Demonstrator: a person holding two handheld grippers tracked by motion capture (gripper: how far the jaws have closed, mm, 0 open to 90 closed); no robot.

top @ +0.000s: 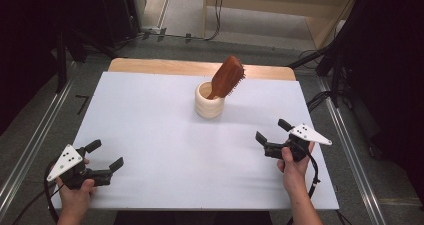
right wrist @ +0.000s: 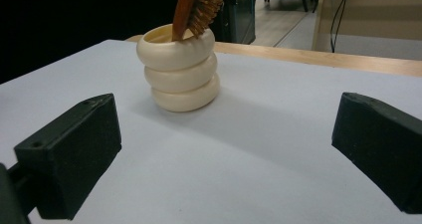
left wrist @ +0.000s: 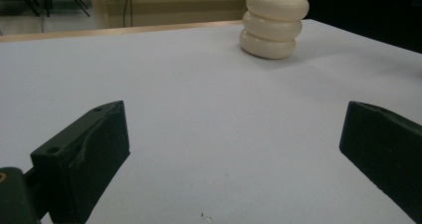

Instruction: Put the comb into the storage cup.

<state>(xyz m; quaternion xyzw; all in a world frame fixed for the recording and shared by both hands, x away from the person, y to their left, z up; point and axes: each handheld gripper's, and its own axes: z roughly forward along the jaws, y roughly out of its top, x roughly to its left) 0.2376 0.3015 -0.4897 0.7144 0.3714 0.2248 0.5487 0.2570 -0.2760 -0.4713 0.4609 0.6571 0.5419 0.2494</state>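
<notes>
Open white table (top: 165, 135) all round, sole obstacle the cream holder (top: 209, 101) with its leaning hairbrush (top: 227, 76).

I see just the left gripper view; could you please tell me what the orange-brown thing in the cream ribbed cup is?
Observer: A reddish-brown wooden hairbrush, handle down in the cream ribbed cup, head leaning right in the high view.
Operator: Thanks; where is the right claw?
Observer: The right claw is open at the white table's near right, apart from the cup.
Operator: Which way do the bristles face?
Observer: To the right in the high view.
</notes>
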